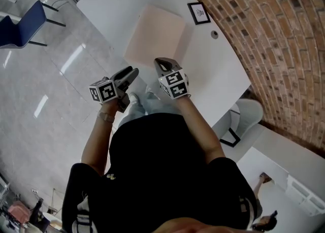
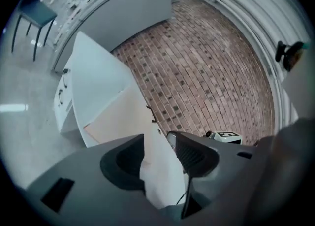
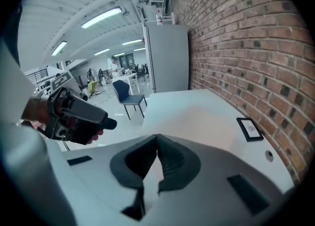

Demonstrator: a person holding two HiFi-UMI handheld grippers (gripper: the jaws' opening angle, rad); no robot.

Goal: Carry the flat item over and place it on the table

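A pale beige flat sheet (image 1: 155, 35) lies on the white table (image 1: 111, 3). My right gripper (image 1: 159, 62) is at the sheet's near edge, and its jaws (image 3: 157, 139) meet at the tips. The frames do not show whether the sheet's edge is pinched between them. My left gripper (image 1: 133, 70) hovers just left of the sheet's near corner, off the table's side. In its own view the left gripper (image 2: 157, 146) has its jaws apart, with only the white table top showing through the gap. The sheet (image 2: 120, 116) lies beyond them.
A black-framed card (image 1: 199, 12) and a small round hole (image 1: 214, 34) are on the table near the brick wall (image 1: 274, 39). A blue chair (image 1: 25, 24) stands on the floor at far left. A white stool (image 1: 246, 115) is at the right.
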